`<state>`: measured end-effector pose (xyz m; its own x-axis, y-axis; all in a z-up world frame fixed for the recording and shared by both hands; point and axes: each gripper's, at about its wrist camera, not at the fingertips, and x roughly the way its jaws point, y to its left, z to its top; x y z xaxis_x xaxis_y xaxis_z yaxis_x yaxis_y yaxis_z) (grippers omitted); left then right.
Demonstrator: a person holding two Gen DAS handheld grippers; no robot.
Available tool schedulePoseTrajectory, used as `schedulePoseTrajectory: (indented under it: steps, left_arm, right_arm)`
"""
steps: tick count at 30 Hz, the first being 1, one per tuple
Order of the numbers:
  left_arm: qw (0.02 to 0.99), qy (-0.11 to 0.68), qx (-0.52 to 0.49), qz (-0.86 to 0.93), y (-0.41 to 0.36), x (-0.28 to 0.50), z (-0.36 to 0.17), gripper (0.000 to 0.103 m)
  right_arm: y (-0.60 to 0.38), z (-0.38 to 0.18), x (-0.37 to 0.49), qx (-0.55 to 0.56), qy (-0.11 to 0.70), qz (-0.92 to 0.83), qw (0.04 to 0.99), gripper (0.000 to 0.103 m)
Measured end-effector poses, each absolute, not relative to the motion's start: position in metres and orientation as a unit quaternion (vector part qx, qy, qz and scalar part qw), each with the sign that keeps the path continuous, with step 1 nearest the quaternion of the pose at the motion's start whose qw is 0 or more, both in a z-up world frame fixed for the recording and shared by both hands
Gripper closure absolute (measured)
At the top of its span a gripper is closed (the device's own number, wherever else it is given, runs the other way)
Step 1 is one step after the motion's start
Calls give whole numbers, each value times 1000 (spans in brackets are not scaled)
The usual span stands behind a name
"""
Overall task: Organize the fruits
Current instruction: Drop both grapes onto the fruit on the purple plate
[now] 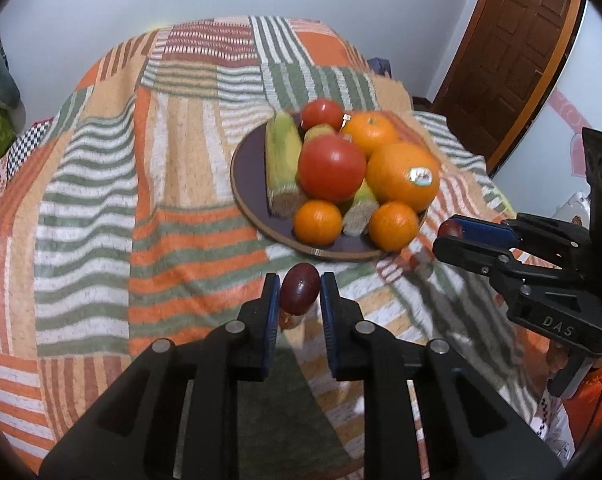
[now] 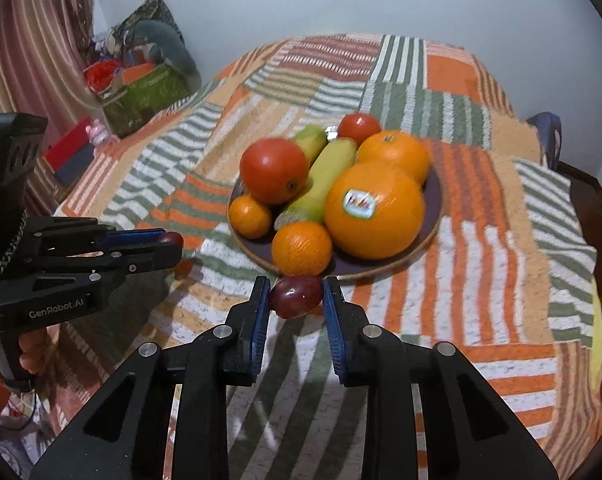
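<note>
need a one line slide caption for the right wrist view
Right claw shut on a dark red grape just short of a plate piled with oranges, tomatoes and bananas.

Two tomatoes (image 1: 331,167), four oranges (image 1: 403,176), two bananas (image 1: 282,160), two grapes (image 1: 300,289), one plate (image 1: 250,184)
</note>
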<state>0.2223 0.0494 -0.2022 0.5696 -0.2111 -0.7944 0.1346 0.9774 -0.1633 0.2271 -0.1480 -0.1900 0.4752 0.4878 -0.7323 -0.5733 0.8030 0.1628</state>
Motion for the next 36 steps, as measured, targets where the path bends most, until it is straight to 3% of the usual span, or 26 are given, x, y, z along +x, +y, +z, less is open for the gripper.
schedulePoseTrajectory:
  steps: [17,36]
  left_arm:
    - [916,383,-10,-117,14,280,-151,83]
    - [912,399,-16,-95,15,321,-179,83]
  right_arm:
    - [-150,-157,271,-46,348,294,889,78]
    - [-141,-184,305,-40,370,298,879,77]
